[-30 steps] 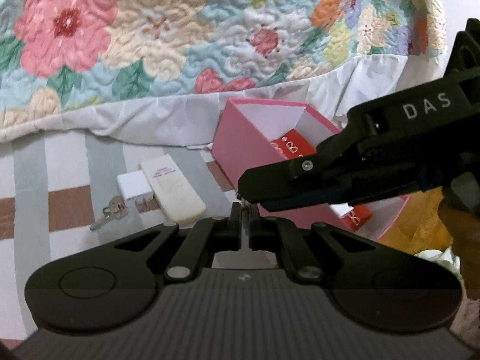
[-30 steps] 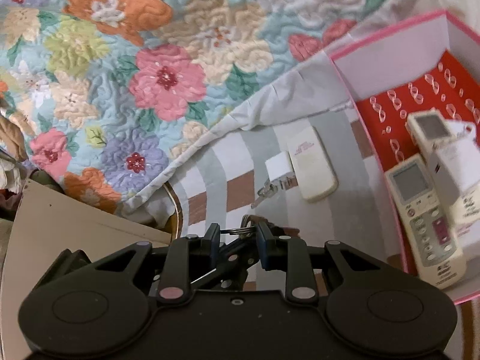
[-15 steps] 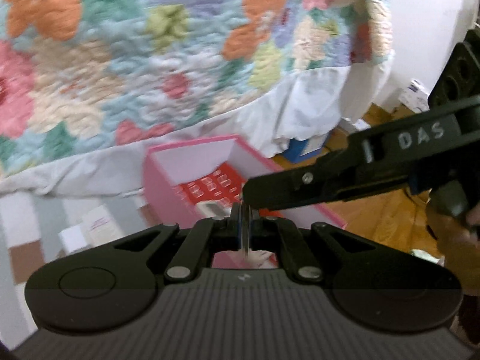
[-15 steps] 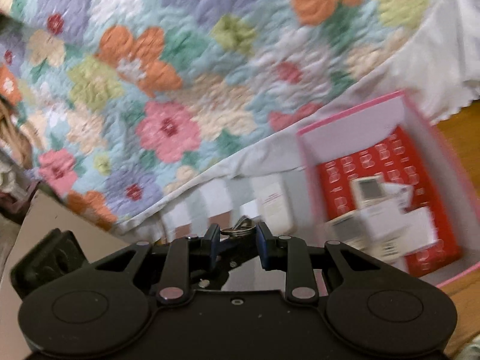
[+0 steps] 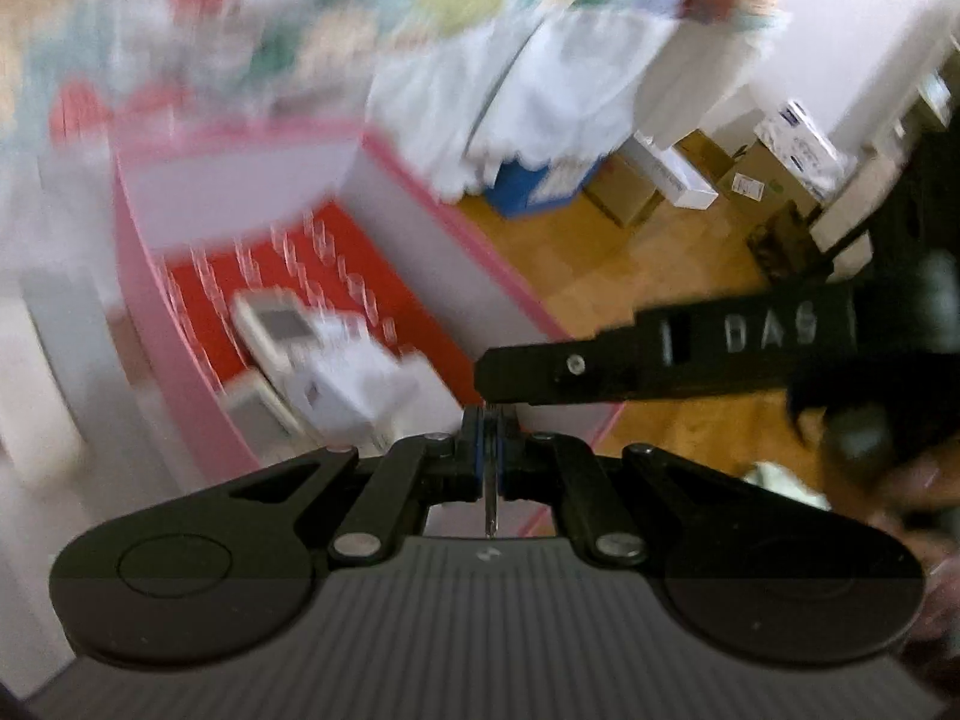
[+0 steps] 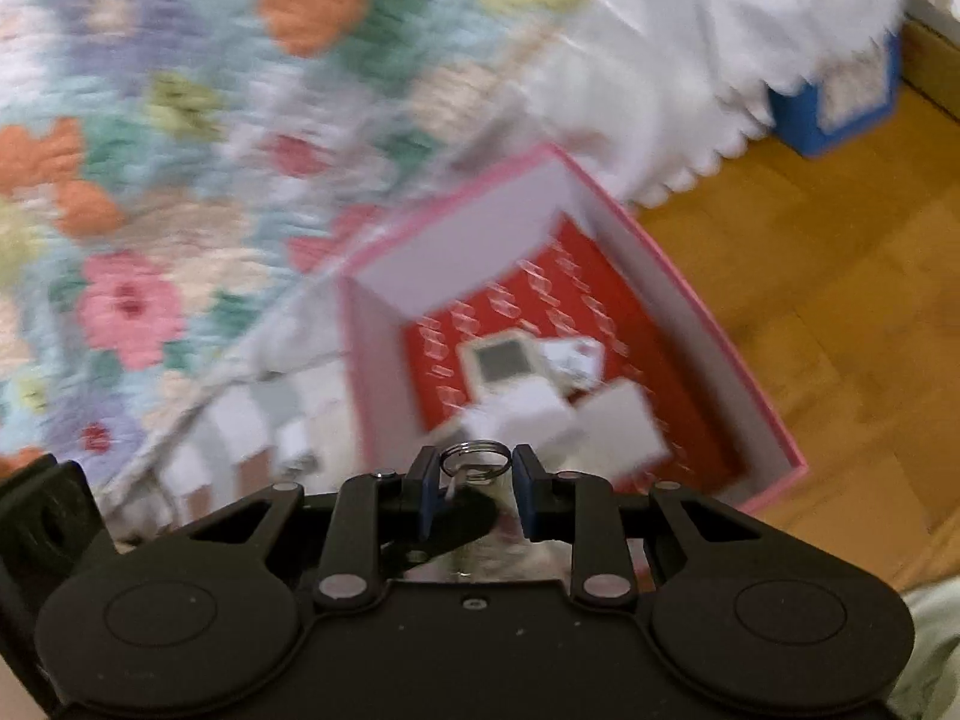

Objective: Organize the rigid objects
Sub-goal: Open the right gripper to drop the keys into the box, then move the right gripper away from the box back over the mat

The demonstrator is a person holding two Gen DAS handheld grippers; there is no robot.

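A pink box (image 5: 168, 348) (image 6: 462, 240) with a red patterned floor lies below both grippers. Inside it are a white remote with a grey screen (image 5: 273, 324) (image 6: 501, 360) and some small white boxes (image 5: 354, 384) (image 6: 522, 414). My right gripper (image 6: 474, 468) is shut on a metal key ring (image 6: 474, 457). My left gripper (image 5: 491, 420) is shut on a thin metal key blade (image 5: 491, 504) that hangs from that ring. In the left wrist view the right gripper (image 5: 489, 375) reaches in from the right, its tip just above my left fingertips. Both views are motion-blurred.
A floral quilt (image 6: 150, 180) with a white bed skirt (image 6: 690, 60) hangs behind the box. Wooden floor (image 6: 840, 300) lies to the right, with a blue box (image 6: 834, 108) and cardboard boxes (image 5: 690, 180). Small white items (image 6: 294, 438) rest on a striped rug left of the box.
Both views have swung right, from the rug with the white items to the pink box, which now lies under the grippers. Both grips on the keys look unchanged.
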